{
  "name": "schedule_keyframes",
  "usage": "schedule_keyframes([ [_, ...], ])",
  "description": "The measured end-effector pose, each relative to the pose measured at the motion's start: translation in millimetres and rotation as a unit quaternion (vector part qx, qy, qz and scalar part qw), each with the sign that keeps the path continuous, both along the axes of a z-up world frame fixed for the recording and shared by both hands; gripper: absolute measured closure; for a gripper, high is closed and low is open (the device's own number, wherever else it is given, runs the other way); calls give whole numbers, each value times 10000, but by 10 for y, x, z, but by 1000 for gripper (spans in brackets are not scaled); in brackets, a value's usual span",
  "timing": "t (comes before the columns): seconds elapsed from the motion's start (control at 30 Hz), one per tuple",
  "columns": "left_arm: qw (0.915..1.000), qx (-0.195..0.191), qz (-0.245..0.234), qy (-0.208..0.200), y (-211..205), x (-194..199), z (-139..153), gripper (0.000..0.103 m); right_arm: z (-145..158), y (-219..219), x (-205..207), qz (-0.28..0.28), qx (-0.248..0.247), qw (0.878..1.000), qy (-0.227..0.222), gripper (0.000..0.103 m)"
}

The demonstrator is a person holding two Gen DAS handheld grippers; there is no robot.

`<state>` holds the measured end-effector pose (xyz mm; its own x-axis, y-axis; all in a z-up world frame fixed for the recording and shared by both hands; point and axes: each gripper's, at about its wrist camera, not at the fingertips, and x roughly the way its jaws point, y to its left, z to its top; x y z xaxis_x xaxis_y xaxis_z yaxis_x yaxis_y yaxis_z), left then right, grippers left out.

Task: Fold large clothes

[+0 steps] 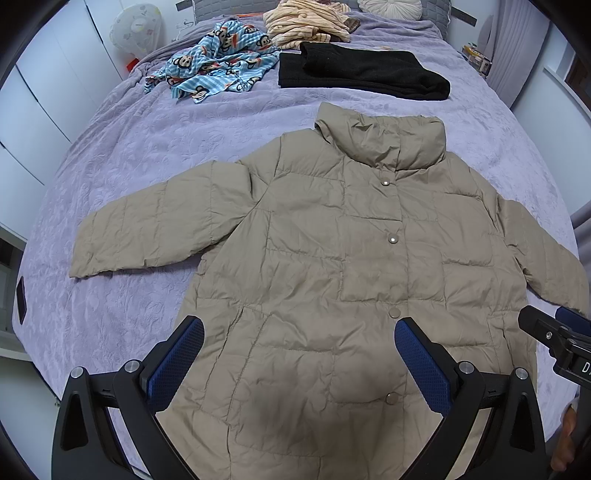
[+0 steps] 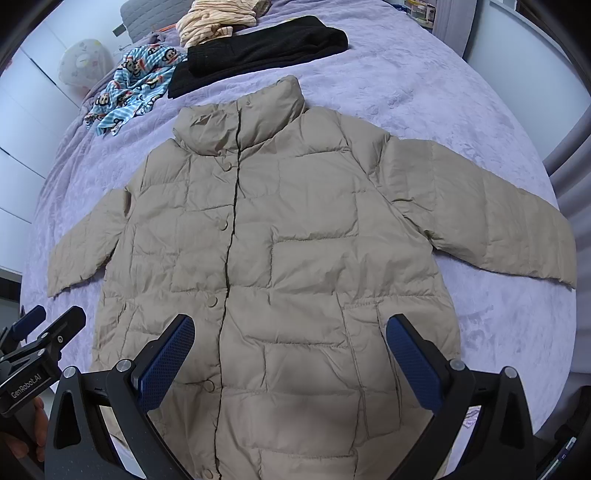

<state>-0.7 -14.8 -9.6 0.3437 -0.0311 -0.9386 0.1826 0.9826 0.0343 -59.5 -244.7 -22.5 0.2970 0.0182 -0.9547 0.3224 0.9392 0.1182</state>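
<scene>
The left gripper (image 1: 299,328) hangs above the lower front of a beige quilted jacket (image 1: 332,258), its two blue-padded fingers (image 1: 421,365) spread wide apart with nothing between them. It points forward and down over the hem area, not touching the fabric. At the right edge of the left wrist view, the tip of the right gripper (image 1: 554,332) shows just beside it, at about the same height, with part of a hand (image 1: 567,443) below it.

From its own camera, the right gripper (image 2: 290,326) is likewise spread wide and empty, hovering over the jacket's (image 2: 295,258) lower right half. The left gripper (image 2: 48,328) appears at the left edge of this view, with fingers of a hand (image 2: 26,435) wrapped on its handle below.

The jacket lies flat and face up on a lilac bedspread (image 1: 129,166), front closed with a row of snap buttons (image 1: 392,240), collar (image 1: 388,140) pointing away from the grippers and both sleeves stretched out to the sides.

Beyond the collar, well apart from the jacket, lies a folded black garment (image 1: 362,70). To its left is a crumpled blue striped cloth with cartoon monkey faces (image 1: 218,62), and behind these a heap of cream striped fabric (image 1: 306,20). A round pale cushion (image 1: 391,8) sits at the head of the bed. White cupboard doors (image 1: 33,110) stand along the left side.
</scene>
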Motion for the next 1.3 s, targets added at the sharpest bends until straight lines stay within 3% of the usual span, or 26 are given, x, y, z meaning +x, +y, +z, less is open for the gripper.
schedule_keyframes([
  [0.8, 9997, -171, 51, 160, 90, 45, -91, 0, -119, -21, 29, -19, 32, 9999, 153, 0],
  [1.03, 9978, -582, -56, 299, 225, 157, -245, 0, -193, 69, 59, -21, -20, 9997, 251, 0],
  [1.3, 9863, -1586, -36, 445, 679, 447, -481, 0, -266, 233, 141, -163, -59, 9998, 58, 0],
])
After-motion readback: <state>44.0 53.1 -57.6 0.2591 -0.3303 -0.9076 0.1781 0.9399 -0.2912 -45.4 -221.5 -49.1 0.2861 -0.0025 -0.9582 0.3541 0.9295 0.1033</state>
